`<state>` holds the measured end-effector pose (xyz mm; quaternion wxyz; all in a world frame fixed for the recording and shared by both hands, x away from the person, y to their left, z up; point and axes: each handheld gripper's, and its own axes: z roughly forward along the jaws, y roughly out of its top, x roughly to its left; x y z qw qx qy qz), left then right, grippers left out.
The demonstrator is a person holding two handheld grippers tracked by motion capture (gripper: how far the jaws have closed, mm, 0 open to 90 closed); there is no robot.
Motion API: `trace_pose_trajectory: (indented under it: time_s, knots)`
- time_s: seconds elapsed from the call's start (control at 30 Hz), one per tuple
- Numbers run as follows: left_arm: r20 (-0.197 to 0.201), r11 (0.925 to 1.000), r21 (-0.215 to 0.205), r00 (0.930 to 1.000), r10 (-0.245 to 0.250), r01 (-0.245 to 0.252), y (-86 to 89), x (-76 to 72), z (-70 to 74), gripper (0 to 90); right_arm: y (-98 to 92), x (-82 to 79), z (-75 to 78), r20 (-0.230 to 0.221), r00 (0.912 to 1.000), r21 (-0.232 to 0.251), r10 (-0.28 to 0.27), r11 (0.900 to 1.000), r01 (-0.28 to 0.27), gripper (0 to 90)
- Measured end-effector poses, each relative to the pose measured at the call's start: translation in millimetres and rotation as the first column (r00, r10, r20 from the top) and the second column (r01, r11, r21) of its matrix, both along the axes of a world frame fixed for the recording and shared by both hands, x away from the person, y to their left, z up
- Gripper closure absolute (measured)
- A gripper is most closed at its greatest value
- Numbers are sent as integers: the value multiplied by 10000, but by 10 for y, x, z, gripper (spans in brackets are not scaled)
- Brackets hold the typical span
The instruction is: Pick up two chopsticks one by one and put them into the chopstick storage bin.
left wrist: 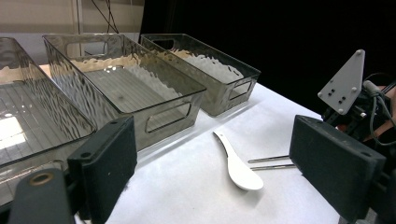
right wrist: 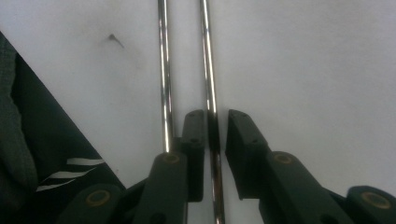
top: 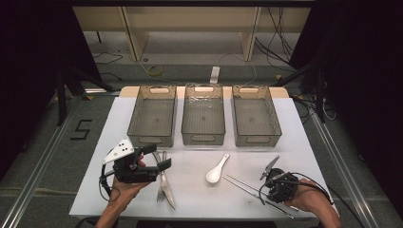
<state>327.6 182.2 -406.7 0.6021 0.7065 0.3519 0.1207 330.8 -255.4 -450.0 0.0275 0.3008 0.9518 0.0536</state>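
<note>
Two metal chopsticks (top: 243, 184) lie side by side on the white table cover at the front right. My right gripper (top: 269, 192) is down on them. In the right gripper view its jaws (right wrist: 216, 114) straddle the right-hand chopstick (right wrist: 208, 70). The left jaw is against that chopstick and a thin gap shows at the right jaw. The other chopstick (right wrist: 162, 70) runs just outside the left jaw. My left gripper (top: 159, 156) is held open at the front left with nothing between its pads (left wrist: 212, 135). It points across the table toward a white spoon (left wrist: 238, 168).
Three clear grey bins (top: 152, 135) (top: 203, 137) (top: 256, 137) stand in a row at the back. A fork and a knife (top: 165, 185) lie just right of the left gripper. The white spoon (top: 216, 170) lies mid-table. The table's front edge is close to the right hand.
</note>
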Motion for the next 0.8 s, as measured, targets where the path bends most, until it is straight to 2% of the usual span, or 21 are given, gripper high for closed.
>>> trace_pose_trajectory:
  time_s: [0.1,0.27,0.37,0.53,0.57,0.7,0.77,0.8]
  knots:
    - [1,10000,0,10000,4,-4,0,0,0,143,2,11,-9,-90,10000,-23,-42,10000,42,826]
    - [-1,10000,7,10000,-8,8,-3,-1,0,142,25,14,-15,-108,9999,-131,38,9999,-40,837]
    - [22,10000,-1,10000,-4,4,-1,0,1,143,31,15,-12,-126,9991,-230,409,9989,-412,856]
    - [7,10000,25,10000,-12,12,-3,-1,1,142,37,8,-9,-72,9974,-301,718,9970,-720,858]
    - [20,10000,41,10000,-8,8,-2,0,2,142,32,9,-3,-28,9960,-374,890,9953,-891,859]
    - [-1,10000,59,10000,-17,17,-2,7,0,142,-3,14,64,285,9954,-343,909,9954,-900,861]
    - [-63,9999,120,10000,-40,40,-15,14,-3,142,-22,20,123,497,9947,-47,896,9960,-895,861]
    - [-85,9999,144,9999,-53,54,-22,19,-4,143,-26,36,192,774,9928,130,912,9956,-924,861]
